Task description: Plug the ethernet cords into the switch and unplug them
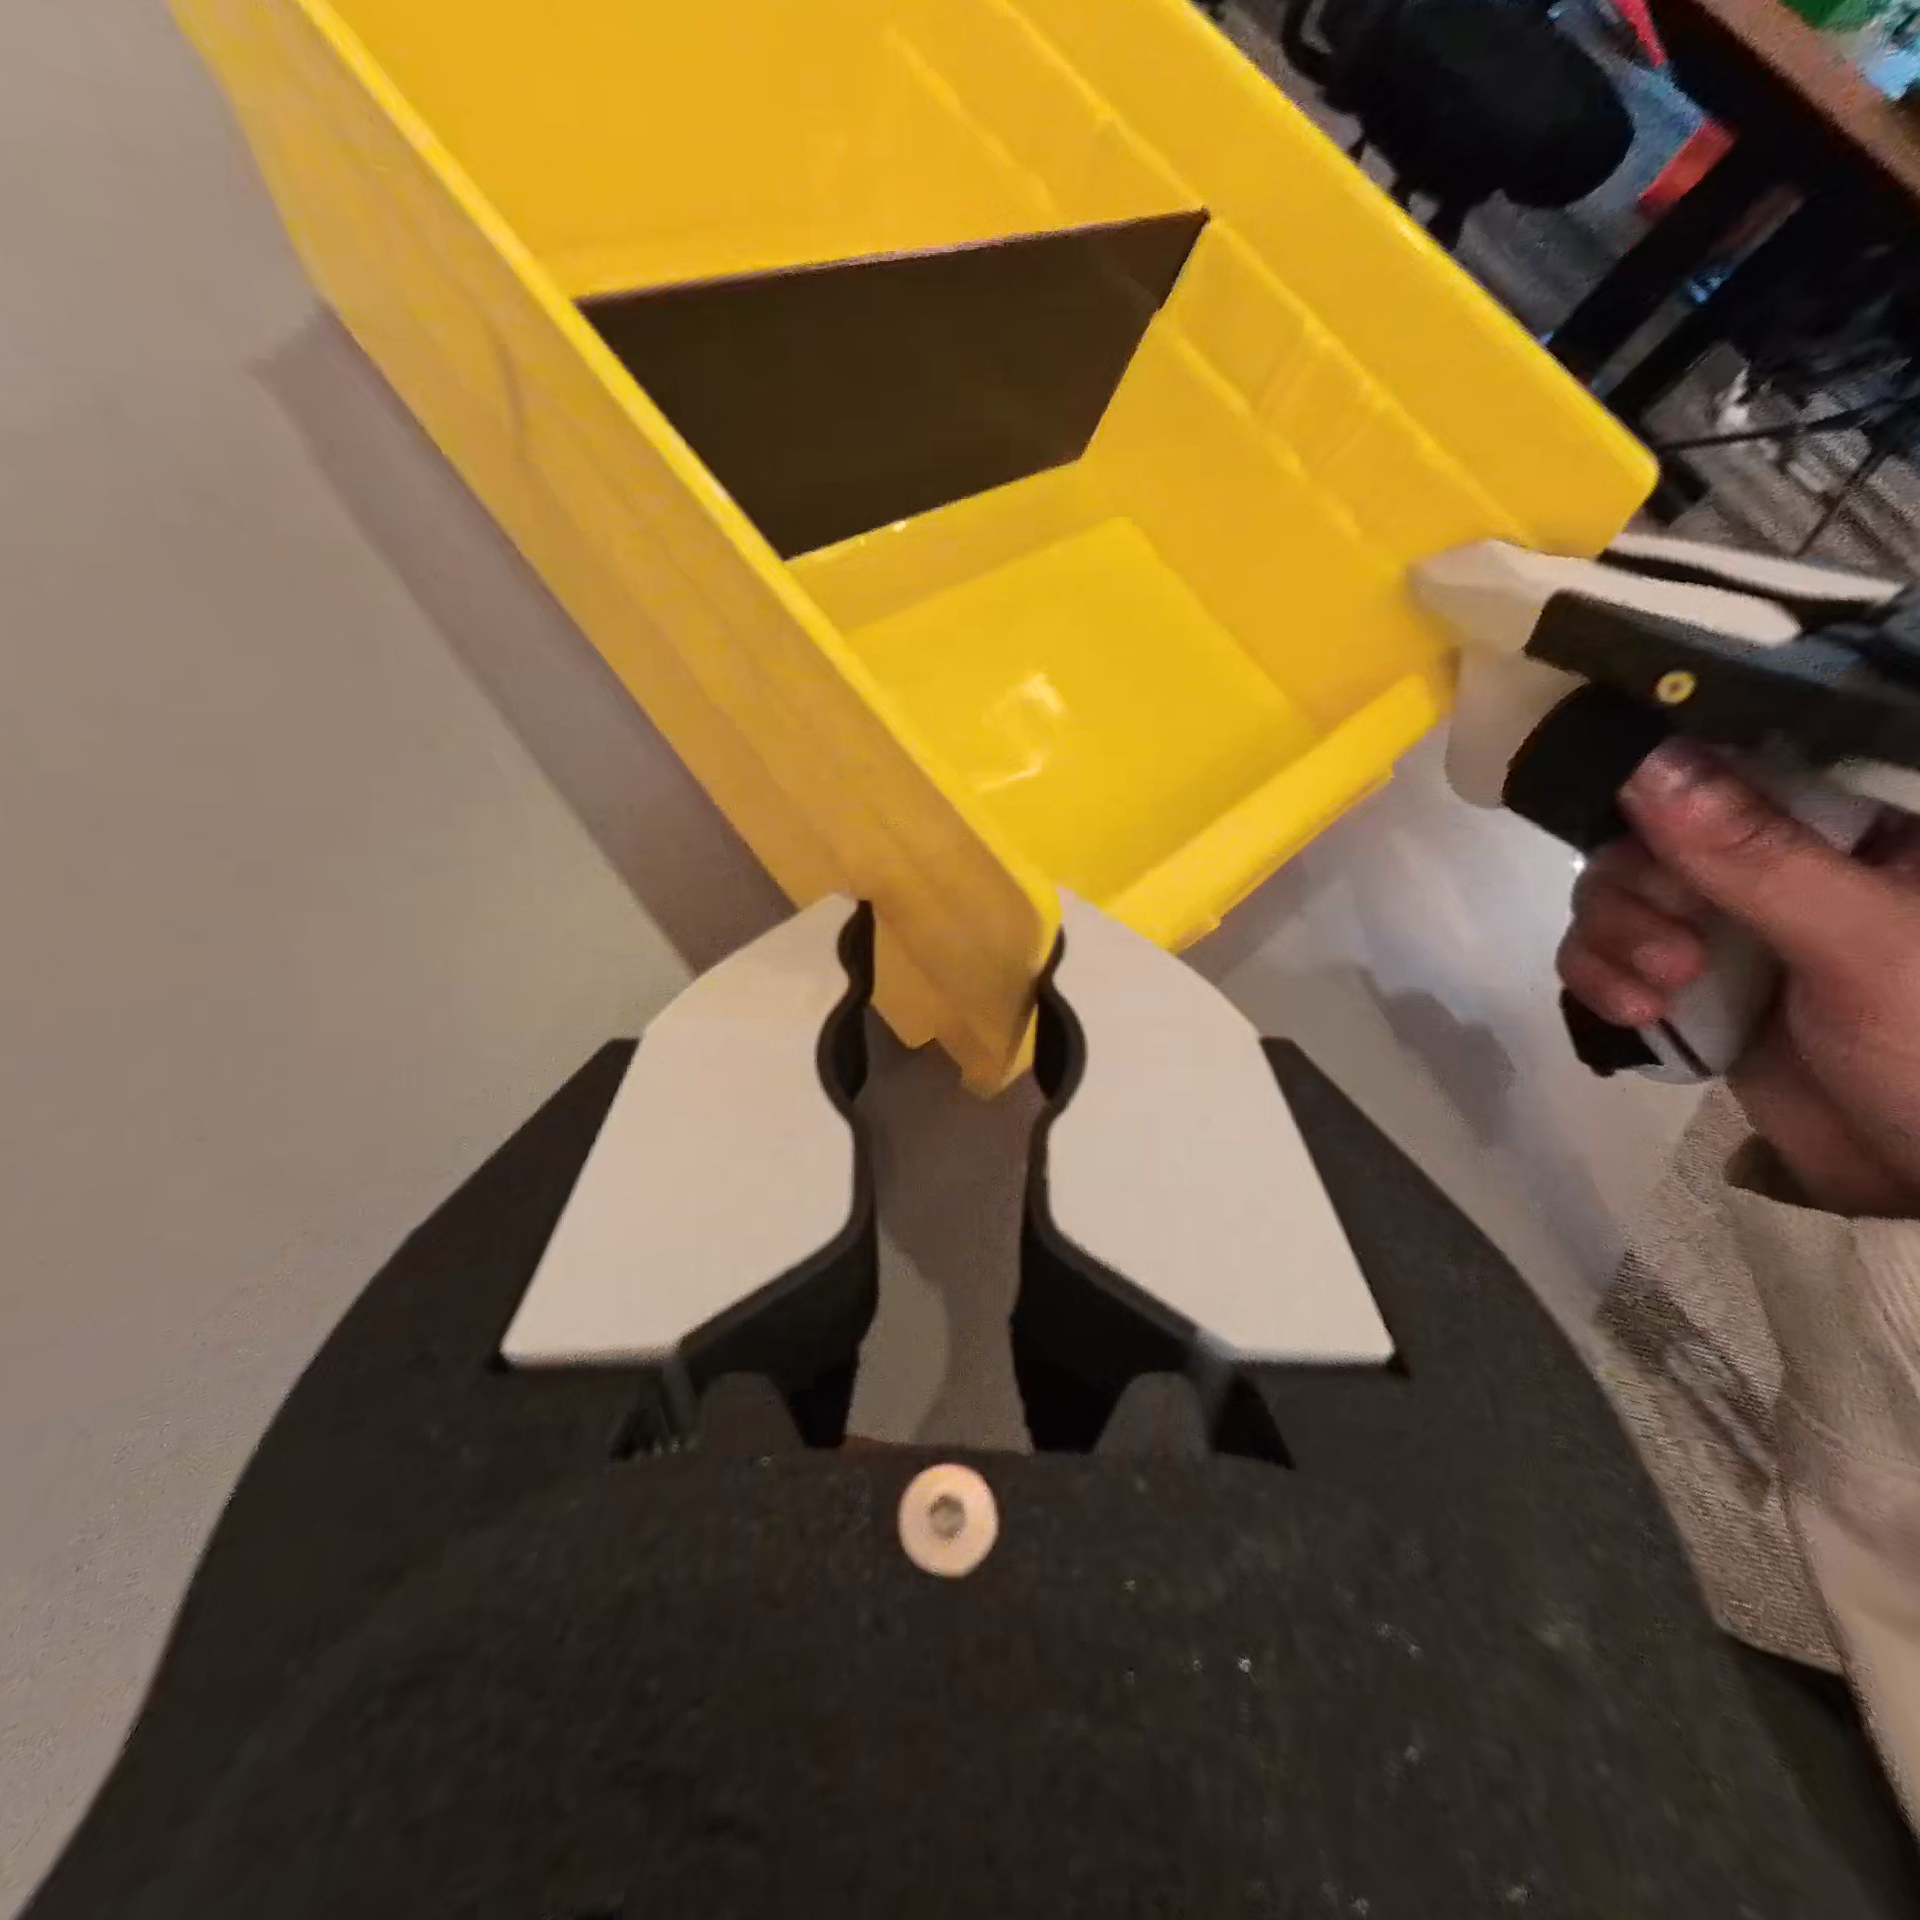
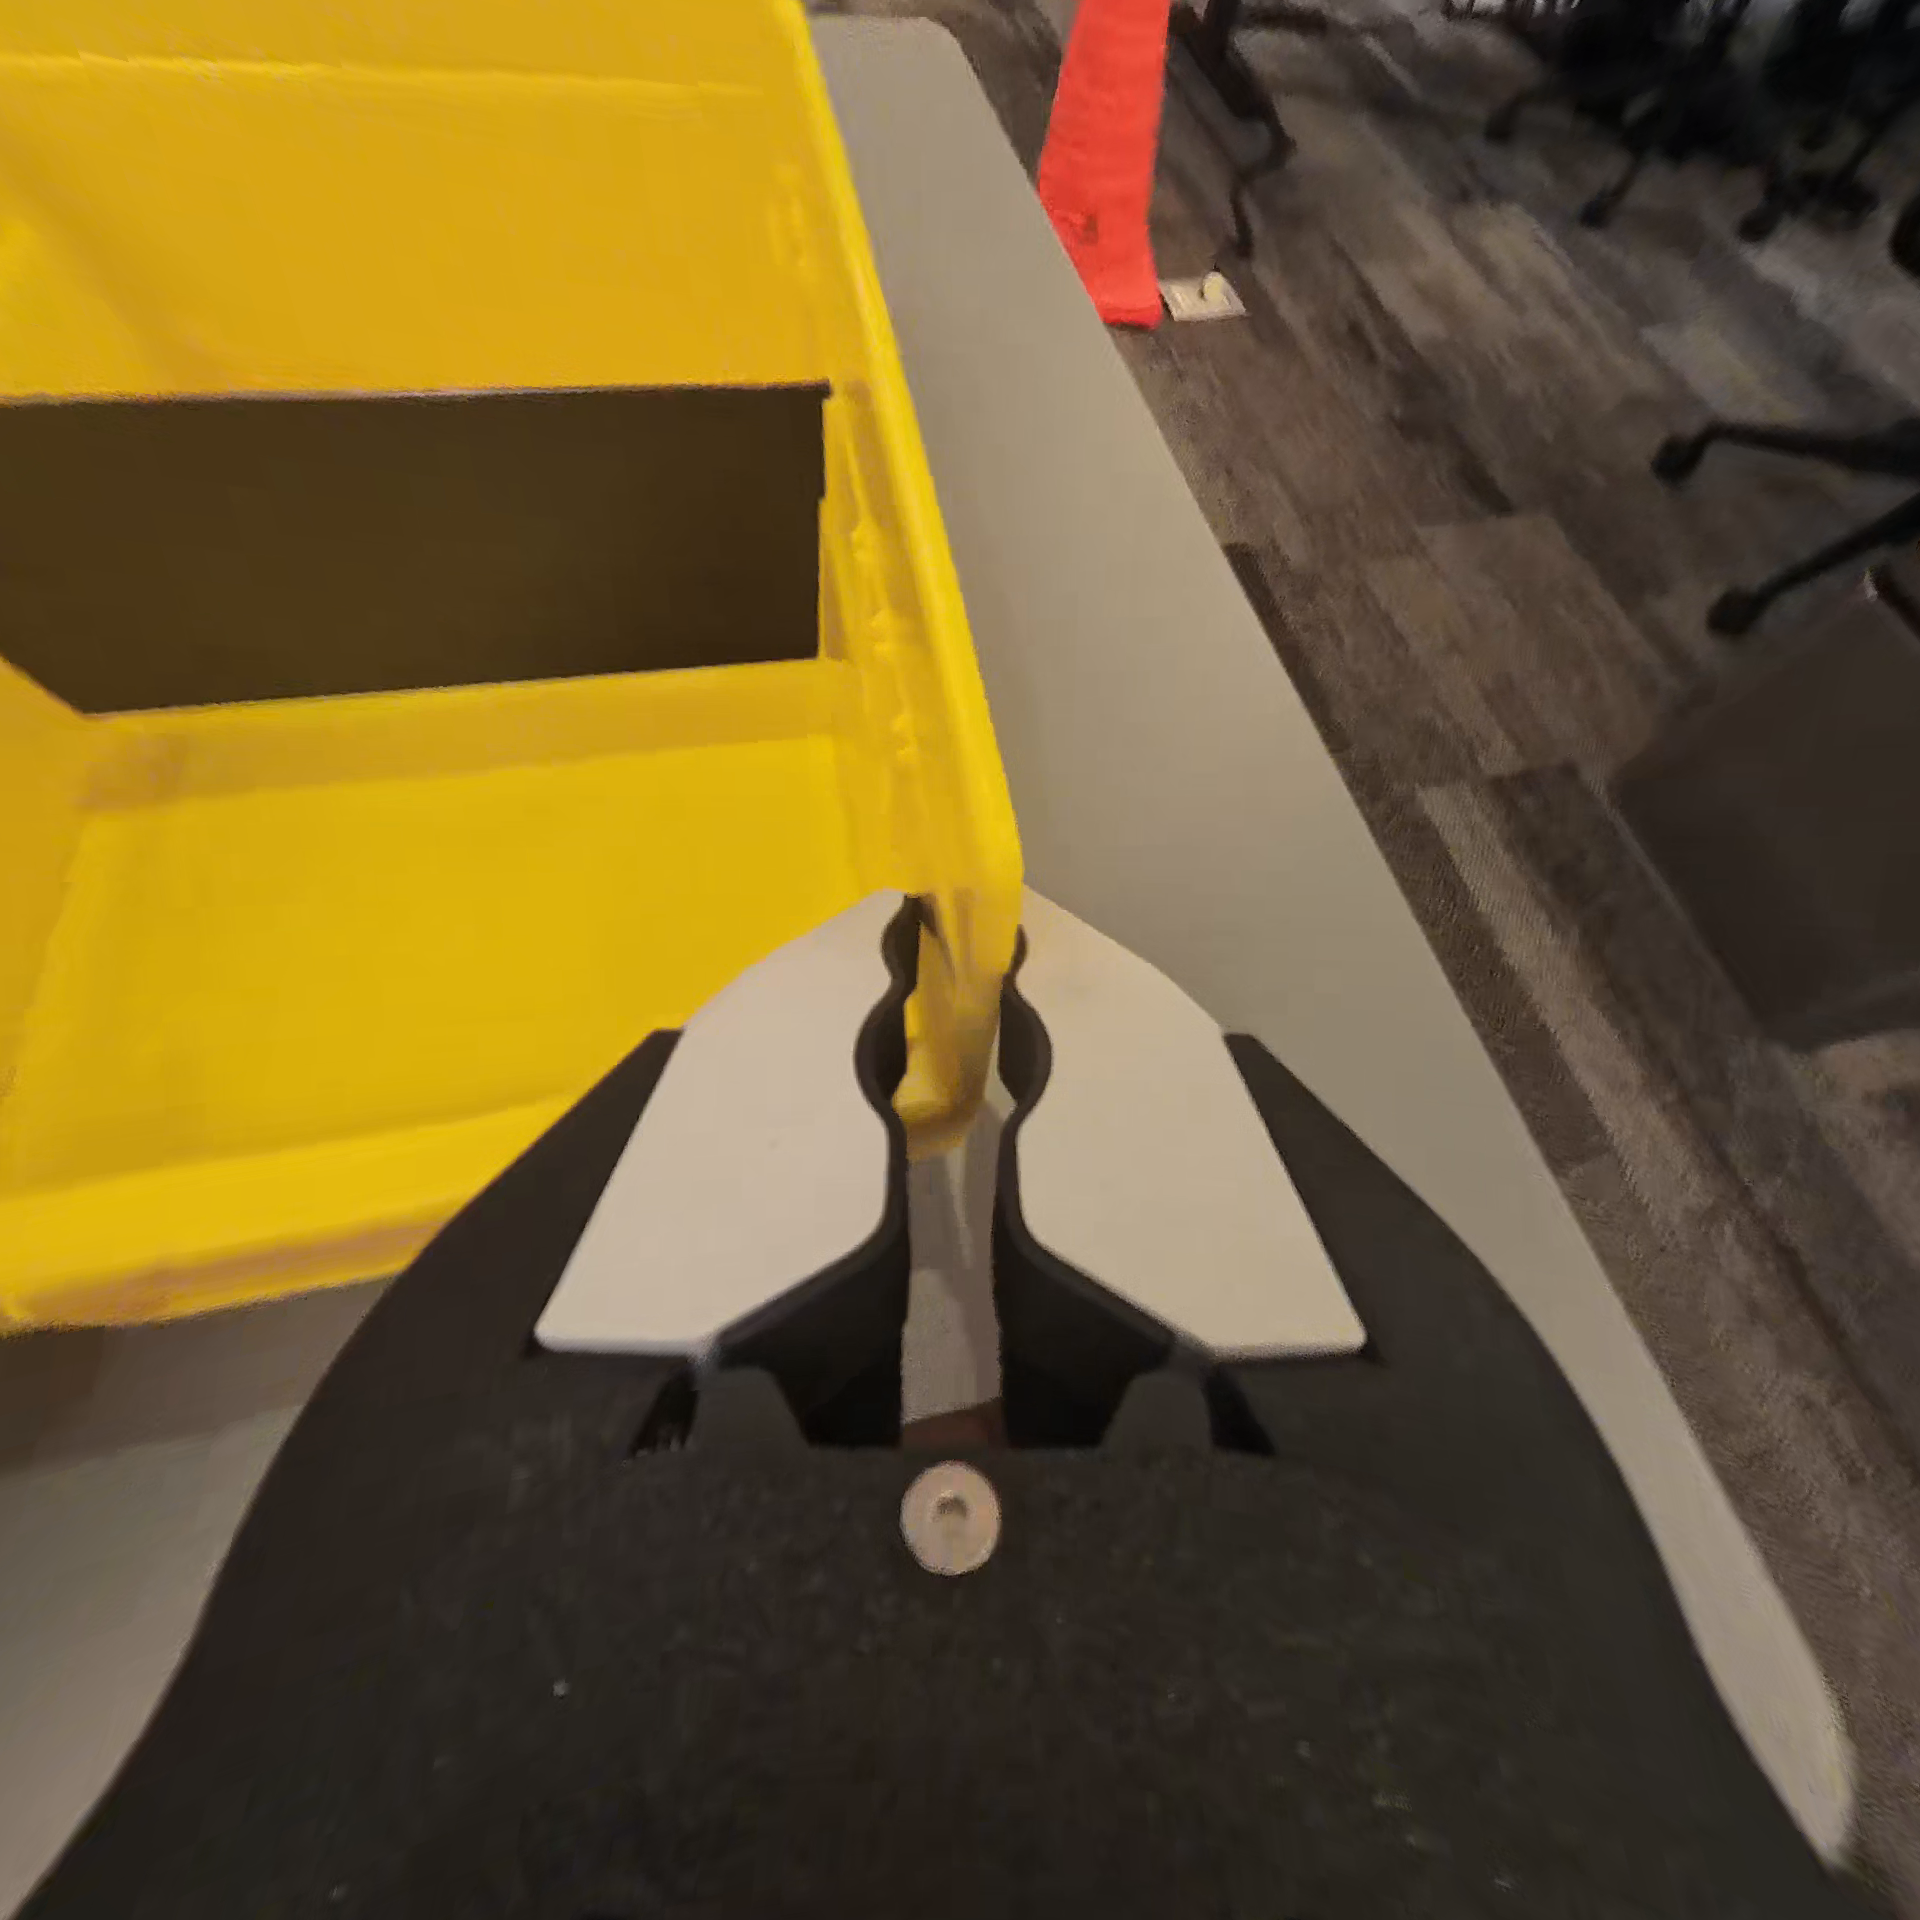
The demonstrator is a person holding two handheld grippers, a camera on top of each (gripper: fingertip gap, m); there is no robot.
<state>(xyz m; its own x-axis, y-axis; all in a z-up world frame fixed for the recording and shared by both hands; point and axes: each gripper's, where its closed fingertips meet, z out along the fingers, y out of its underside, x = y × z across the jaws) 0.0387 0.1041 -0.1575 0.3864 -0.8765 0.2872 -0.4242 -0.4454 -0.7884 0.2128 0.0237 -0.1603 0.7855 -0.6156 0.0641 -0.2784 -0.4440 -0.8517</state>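
So no switch or ethernet cords anywhere in either view right now, which makes me think the plugging part either hasn't kicked off or is all done, can't tell which from here. What's happening is bin handling: the left gripper (image 1: 951, 997) is pinched on one near corner of the yellow bin (image 1: 665, 582), and the right gripper (image 2: 951, 1023) is pinched on the other near corner, both jaws closed tight on the wall edge. The bin sits tilted over a pale table (image 1: 208, 831), looks lifted or dragged to me. Inside there's a dark divider (image 1: 883, 374) standing across it, and the near compartment is bare yellow floor. Behind the divider, what shows looks bare too, though part is hidden.
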